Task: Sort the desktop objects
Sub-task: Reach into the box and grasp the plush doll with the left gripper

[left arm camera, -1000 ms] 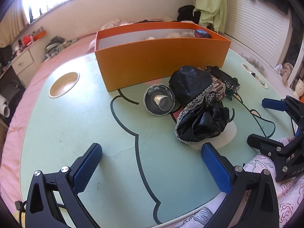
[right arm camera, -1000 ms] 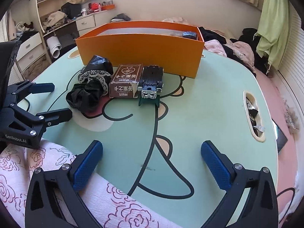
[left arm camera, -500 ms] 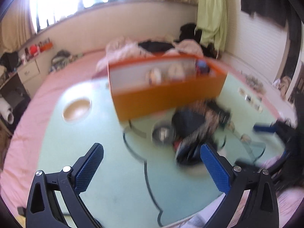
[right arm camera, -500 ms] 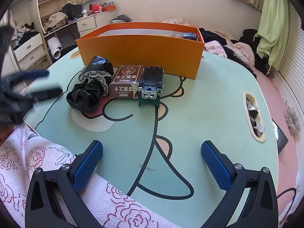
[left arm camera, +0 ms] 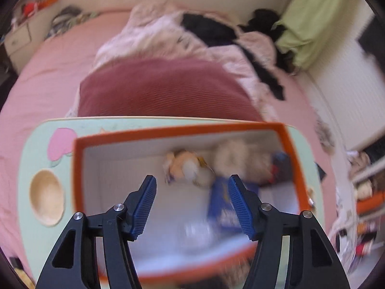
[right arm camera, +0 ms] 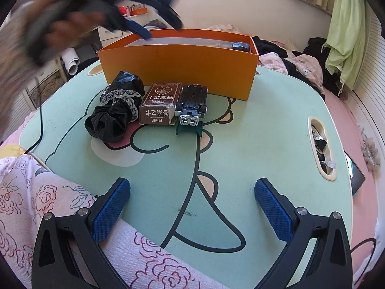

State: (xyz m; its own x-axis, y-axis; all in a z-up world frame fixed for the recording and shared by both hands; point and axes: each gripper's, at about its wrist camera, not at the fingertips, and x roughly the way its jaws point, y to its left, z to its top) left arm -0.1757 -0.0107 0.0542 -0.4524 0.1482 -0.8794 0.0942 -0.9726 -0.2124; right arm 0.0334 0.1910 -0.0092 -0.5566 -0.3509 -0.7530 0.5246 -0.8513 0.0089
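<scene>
One orange box [right arm camera: 178,71] stands on the far half of the mint-green counter [right arm camera: 252,144]. Three loose items lie in a row against its near wall: one black lace-trimmed fabric bundle [right arm camera: 115,113] on the left, one brown card box [right arm camera: 160,103] in the middle, and one black toy car [right arm camera: 191,106] on the right, lying upside down. The card box touches the bundle on one side and sits just beside the car on the other.

The left gripper [left arm camera: 192,204] hangs above the open box, pointing down into it. Its two blue fingers [left arm camera: 144,204] are part-way apart and closing, with nothing visible between them. The box interior is blurred; two pale plush shapes [left arm camera: 190,168], one blue item [left arm camera: 221,202] and one dark item in the right corner can be made out. In the right wrist view the hand [right arm camera: 55,21] holding this gripper appears blurred at upper left, over the box's left end.

The right gripper [right arm camera: 192,207] sits low at the near counter edge, its two fingers spread wide with nothing between them. Floral-print fabric [right arm camera: 36,192] lies beneath its left finger. One oblong recess [right arm camera: 321,144] in the counter's right side holds small scraps. One round recess [left arm camera: 47,198] lies left of the box.
</scene>
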